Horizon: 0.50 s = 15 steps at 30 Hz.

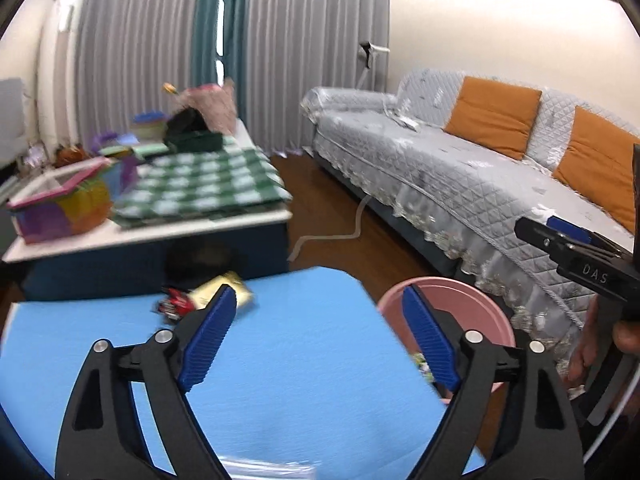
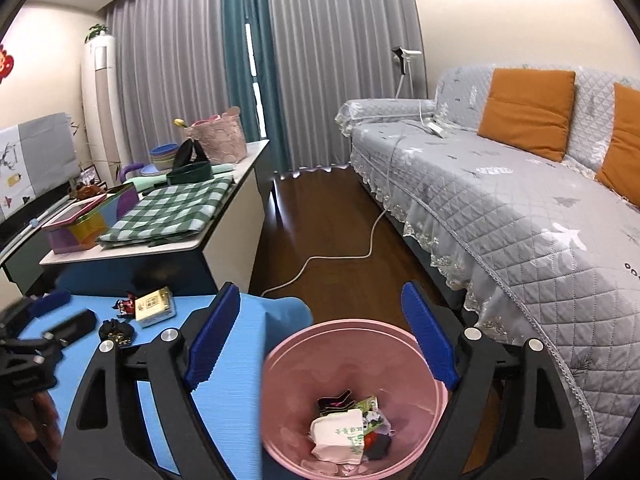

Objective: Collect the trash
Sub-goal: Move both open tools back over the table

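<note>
- Living-room surroundings frame our work: a blue mat covers the low surface in front of us, with a grey quilted sofa to one side and a cluttered coffee table beyond.
- We see several pieces of trash already lying in the pink bin: a white paper packet and some coloured wrappers.
- Our right gripper hangs above the bin, jaws spread wide with nothing between them.
- Our left gripper is over the mat, likewise released and empty.
- Left to collect, we judge, are a yellowish box, a red wrapper and a dark crumpled wrapper at the mat's far corner.
- We reckon the job is partly done, with another pick-up due next.
</note>
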Each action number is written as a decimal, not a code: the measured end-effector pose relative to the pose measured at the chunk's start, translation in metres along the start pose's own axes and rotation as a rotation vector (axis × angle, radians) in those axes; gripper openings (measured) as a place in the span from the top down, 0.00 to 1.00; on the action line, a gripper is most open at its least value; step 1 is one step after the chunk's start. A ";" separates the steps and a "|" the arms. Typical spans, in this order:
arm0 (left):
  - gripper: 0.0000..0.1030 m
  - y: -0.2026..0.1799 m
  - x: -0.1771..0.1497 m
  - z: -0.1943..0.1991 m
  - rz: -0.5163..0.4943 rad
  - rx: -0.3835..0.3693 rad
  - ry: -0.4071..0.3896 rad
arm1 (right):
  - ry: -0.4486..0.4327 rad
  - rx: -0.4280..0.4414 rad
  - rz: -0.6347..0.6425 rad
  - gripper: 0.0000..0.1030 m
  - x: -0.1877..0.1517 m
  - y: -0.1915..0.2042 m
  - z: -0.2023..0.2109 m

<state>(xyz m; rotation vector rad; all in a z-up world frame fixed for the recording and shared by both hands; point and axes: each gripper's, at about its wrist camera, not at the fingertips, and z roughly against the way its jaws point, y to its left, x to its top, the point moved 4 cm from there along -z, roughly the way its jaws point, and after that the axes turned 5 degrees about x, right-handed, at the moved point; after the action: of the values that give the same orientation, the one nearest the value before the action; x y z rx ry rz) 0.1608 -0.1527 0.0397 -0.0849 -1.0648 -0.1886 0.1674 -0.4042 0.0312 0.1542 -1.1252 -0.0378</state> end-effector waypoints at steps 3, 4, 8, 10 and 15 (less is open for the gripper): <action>0.19 0.022 0.000 0.012 0.018 0.017 0.002 | 0.026 0.061 0.015 0.20 -0.005 0.021 0.001; 0.19 0.030 -0.001 0.016 0.028 0.023 0.003 | 0.032 0.078 0.019 0.20 -0.007 0.027 0.002; 0.20 0.069 0.000 0.033 0.065 0.034 0.005 | 0.057 0.173 0.023 0.21 -0.015 0.059 0.004; 0.23 0.087 0.001 0.039 0.081 0.047 0.010 | 0.076 0.220 0.035 0.23 -0.021 0.076 0.005; 0.45 0.130 0.004 0.047 0.113 0.070 0.051 | 0.153 0.344 0.118 0.42 -0.046 0.125 0.000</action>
<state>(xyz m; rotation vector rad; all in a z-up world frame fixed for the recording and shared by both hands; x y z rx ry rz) 0.1471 -0.0178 0.0687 -0.0762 -1.0122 -0.0515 0.1414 -0.2754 0.0082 0.3904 -0.9795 0.2704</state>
